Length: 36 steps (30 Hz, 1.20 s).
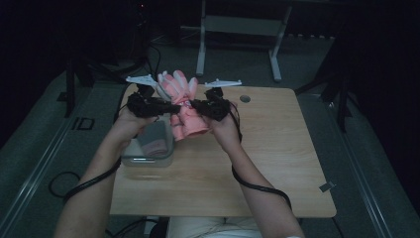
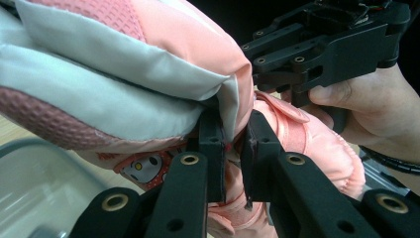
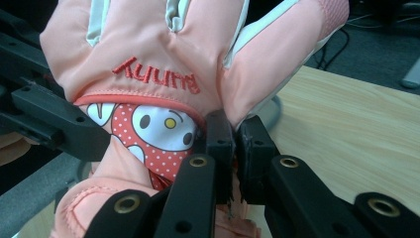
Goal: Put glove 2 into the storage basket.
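- The padded salmon-pink winter glove with pale grey finger panels (image 1: 184, 106) hangs in the air above the far left part of the light wooden table (image 1: 257, 163), fingers pointing toward 12 o'clock and cuff toward 6 o'clock in the high view.
- The left gripper (image 2: 232, 148) has its black jaws drawn almost together, pinching a fold of the glove's fabric at the base of the fingers; it grips from the glove's 9 o'clock side in the high view.
- The right gripper (image 3: 234, 151) is likewise clamped tight on a thin fold of the glove, beside the red polka-dot cartoon patch (image 3: 153, 131) and below the red embroidered lettering (image 3: 157, 74); it grips from the 3 o'clock side.
- A clear plastic box (image 1: 147, 148) holding grey fabric sits on the table at about 7 o'clock from the glove, under the left hand (image 1: 130, 121).
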{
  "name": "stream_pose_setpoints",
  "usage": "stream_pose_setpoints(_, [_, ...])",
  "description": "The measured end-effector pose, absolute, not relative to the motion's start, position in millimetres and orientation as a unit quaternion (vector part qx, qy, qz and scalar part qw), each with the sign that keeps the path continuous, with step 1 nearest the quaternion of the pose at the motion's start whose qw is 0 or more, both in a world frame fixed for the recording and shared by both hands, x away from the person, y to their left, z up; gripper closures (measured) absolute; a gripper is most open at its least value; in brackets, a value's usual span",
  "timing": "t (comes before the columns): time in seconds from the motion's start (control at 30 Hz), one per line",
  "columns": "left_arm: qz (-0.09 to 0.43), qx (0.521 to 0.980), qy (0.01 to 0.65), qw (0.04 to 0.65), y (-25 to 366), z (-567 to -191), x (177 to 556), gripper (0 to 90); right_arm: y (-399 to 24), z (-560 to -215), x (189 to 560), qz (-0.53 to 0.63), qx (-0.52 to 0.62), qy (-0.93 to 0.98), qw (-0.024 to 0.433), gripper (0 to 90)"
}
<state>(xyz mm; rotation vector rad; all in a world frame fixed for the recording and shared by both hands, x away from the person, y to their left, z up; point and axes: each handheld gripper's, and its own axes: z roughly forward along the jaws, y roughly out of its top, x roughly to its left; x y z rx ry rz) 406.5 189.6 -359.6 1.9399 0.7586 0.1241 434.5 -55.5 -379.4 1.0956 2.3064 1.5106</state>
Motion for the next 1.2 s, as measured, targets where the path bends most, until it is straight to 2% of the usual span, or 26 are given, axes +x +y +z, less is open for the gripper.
stream_pose_setpoints(0.2, [0.068, 0.798, 0.330, 0.501, 224, -363, 399, 80.8, -16, -381, 438, 0.501, 0.354, 0.786, 0.077, 85.4])
stream_pose_setpoints(0.4, [0.063, 0.788, 0.331, 0.516, 250, -375, 399, 80.7, 14, -386, 441, 0.491, 0.346, 0.796, 0.072, 85.3])
stream_pose_setpoints(0.7, [0.028, 0.760, 0.350, 0.547, 268, -424, 410, 80.8, 31, -411, 451, 0.454, 0.362, 0.811, 0.074, 85.4])
stream_pose_setpoints(0.97, [0.000, 0.751, 0.392, 0.531, 285, -463, 412, 80.6, 55, -448, 457, 0.408, 0.375, 0.831, 0.059, 85.4])
stream_pose_setpoints(1.2, [-0.004, 0.754, 0.427, 0.500, 298, -472, 410, 80.2, 69, -455, 459, 0.388, 0.383, 0.837, 0.052, 84.9])
